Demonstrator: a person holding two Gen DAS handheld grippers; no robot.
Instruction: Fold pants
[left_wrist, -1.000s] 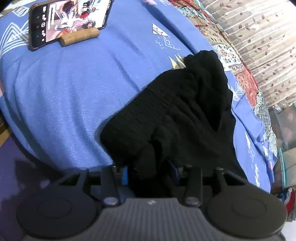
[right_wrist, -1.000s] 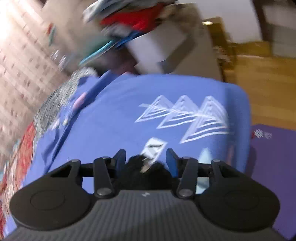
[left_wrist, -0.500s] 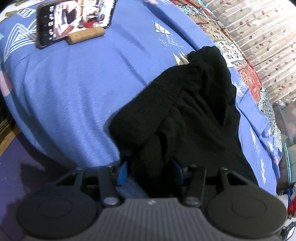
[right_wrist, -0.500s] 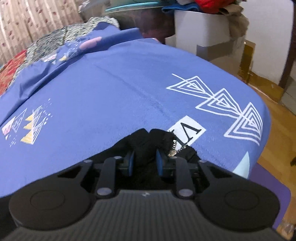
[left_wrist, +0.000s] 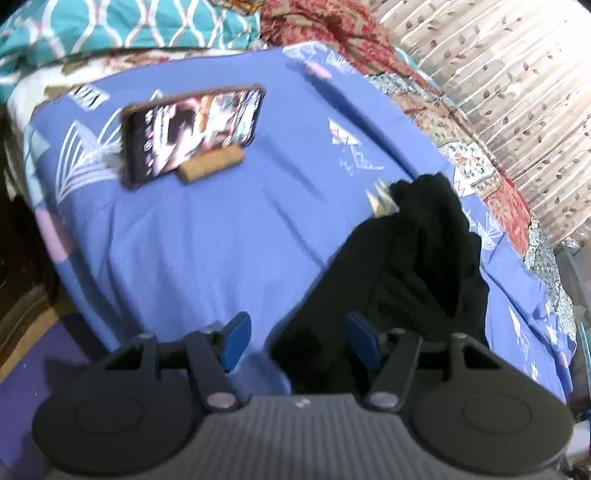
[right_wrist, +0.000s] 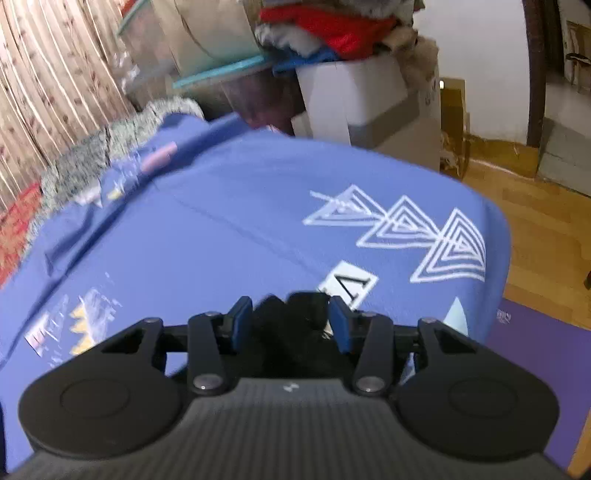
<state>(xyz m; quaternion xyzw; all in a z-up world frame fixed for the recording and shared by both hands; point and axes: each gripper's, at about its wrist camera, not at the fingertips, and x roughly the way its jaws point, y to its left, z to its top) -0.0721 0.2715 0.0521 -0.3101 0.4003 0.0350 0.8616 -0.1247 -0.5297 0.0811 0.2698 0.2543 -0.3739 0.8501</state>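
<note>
The black pants (left_wrist: 413, 266) lie bunched in a heap on the blue patterned bedsheet (left_wrist: 207, 236), right of centre in the left wrist view. My left gripper (left_wrist: 299, 341) is open, with the near edge of the pants lying between its blue pads and nearer the right pad. In the right wrist view a black end of the pants (right_wrist: 291, 321) lies between the pads of my right gripper (right_wrist: 290, 325), which is open with gaps on both sides of the cloth.
A phone (left_wrist: 192, 129) leans on a wooden stand (left_wrist: 212, 166) at the far left of the bed. Quilts (left_wrist: 480, 155) and a curtain (left_wrist: 517, 74) line the far side. Storage boxes with clothes (right_wrist: 343, 74) stand past the bed end. Wooden floor (right_wrist: 546, 229) and a purple mat (right_wrist: 535, 369) lie to the right.
Both grippers have opened and let go of the pants. The left gripper has pulled back and tilted up, so the phone and far quilts now show. The right gripper has also lifted.
</note>
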